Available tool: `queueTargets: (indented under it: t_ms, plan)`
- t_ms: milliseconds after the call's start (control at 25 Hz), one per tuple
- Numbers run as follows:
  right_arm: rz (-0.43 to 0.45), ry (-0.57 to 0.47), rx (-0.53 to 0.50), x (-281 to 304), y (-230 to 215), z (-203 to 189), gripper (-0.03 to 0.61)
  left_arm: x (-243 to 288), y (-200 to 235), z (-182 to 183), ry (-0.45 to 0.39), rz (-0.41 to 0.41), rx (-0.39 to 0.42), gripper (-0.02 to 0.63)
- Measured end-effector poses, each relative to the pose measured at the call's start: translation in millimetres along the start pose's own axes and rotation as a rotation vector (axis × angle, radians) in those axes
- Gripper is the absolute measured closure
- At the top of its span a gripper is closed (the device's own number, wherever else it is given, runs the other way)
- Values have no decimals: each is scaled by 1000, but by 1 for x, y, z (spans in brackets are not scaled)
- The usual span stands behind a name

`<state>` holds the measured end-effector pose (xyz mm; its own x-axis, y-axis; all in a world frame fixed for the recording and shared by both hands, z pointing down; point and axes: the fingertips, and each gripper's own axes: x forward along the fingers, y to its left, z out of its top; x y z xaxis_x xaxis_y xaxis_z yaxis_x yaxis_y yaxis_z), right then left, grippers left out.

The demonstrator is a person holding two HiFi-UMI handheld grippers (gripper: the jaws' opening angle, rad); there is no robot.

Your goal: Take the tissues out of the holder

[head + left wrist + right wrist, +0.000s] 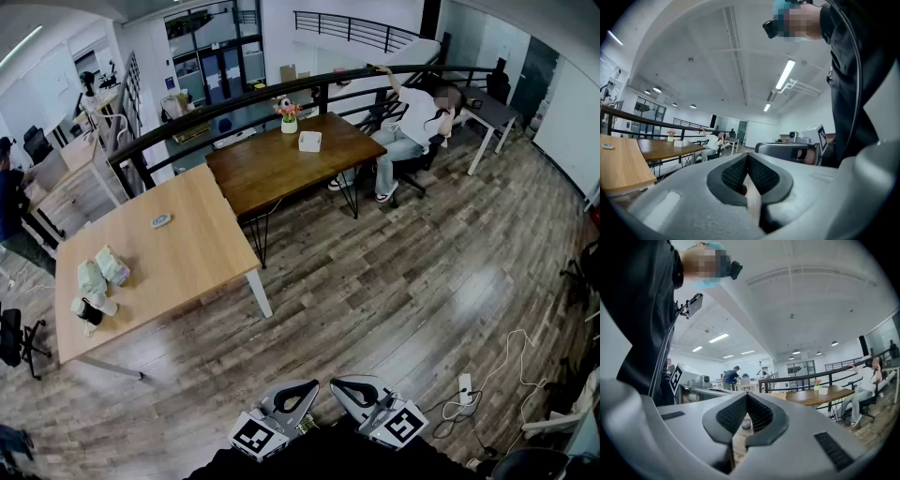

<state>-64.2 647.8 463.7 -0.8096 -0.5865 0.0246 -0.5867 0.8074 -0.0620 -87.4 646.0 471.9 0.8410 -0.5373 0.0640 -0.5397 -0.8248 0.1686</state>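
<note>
I hold both tools low and close against my body, at the bottom edge of the head view, side by side and pointing level out over the grey-brown plank floor (394,300). My left gripper (302,389), a pale grey two-jaw tool with a black-and-white marker cube at its back, is clenched: in the left gripper view its ribbed dark pads meet at the tips with nothing caught between them. My right gripper (345,386), of the same make, sits just beside it, and its jaws are likewise pressed together and empty. Each gripper view catches the other tool's marker cube off to one side.

The tissues are well apart from both tools. They lie on the near left part of the light wooden rectangular table (187,253): pale green and white soft tissue bundles (101,272), and just beside them, towards me, a small dark thing (92,310) that may be the holder, though it is too small to be sure. A small grey oval object (161,220) rests farther up that tabletop. Behind it stands a dark brown wooden table (272,169) carrying a little vase of flowers (289,117) and a white box (309,142)
</note>
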Motion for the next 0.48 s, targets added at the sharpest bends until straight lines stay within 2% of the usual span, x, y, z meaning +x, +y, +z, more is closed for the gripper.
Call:
queueTargets:
  t_ms: [120,480]
  plan:
    - [20,-7,-3,4,-2,0,574,2,4,-2,-3,11,3,617]
    - [0,14,-9,4,-4,3,574,-3,6,0,-6,4,0,617]
